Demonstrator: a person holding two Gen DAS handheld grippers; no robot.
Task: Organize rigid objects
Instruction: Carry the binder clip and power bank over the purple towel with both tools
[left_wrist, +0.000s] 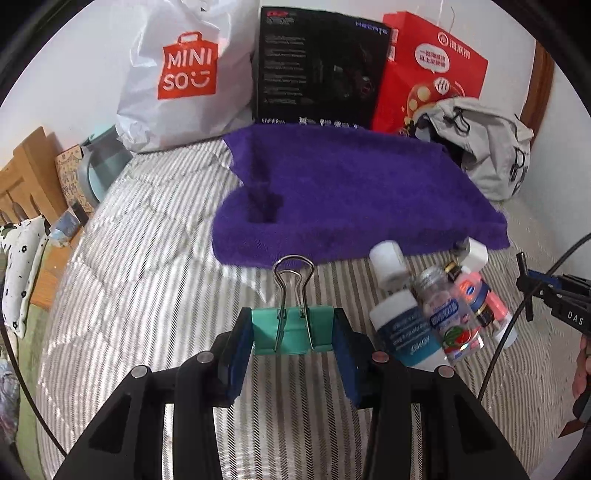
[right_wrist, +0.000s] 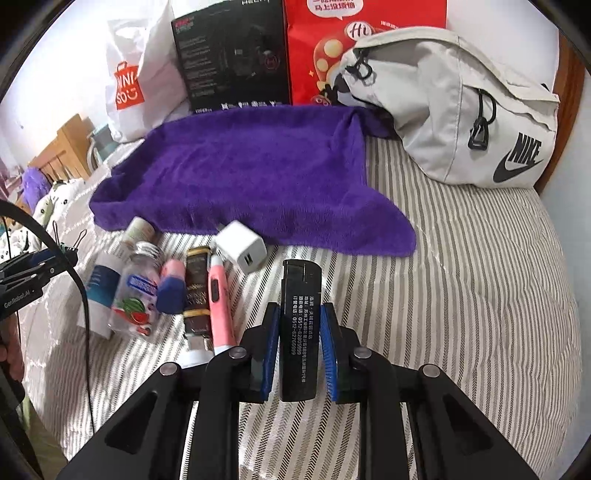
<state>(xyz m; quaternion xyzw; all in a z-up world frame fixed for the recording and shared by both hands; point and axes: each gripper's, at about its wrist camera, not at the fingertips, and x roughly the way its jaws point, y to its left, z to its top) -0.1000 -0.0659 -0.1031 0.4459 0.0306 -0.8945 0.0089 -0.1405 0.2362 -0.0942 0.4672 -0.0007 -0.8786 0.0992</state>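
My left gripper (left_wrist: 293, 332) is shut on a teal binder clip (left_wrist: 291, 330), wire handles pointing forward, above the striped bedcover. My right gripper (right_wrist: 298, 325) is shut on a black lighter (right_wrist: 300, 325) with white print, held upright along the fingers. A purple towel (left_wrist: 351, 188) (right_wrist: 251, 170) lies spread ahead of both. Beside its near edge lies a cluster: a white-capped bottle (left_wrist: 400, 328), a clear candy bottle (right_wrist: 138, 291), a pink-and-blue tube (right_wrist: 171, 286), a dark gold-trimmed tube (right_wrist: 195, 291), a pink pen-like device (right_wrist: 218, 295) and a white charger cube (right_wrist: 242, 245).
Against the back wall stand a white Miniso bag (left_wrist: 184, 74), a black box (left_wrist: 317, 70) and a red paper bag (left_wrist: 432, 66). A grey Nike bag (right_wrist: 461, 107) sits at the right. A wooden headboard (left_wrist: 26, 173) runs along the left. A cable (right_wrist: 83, 295) hangs by the left gripper.
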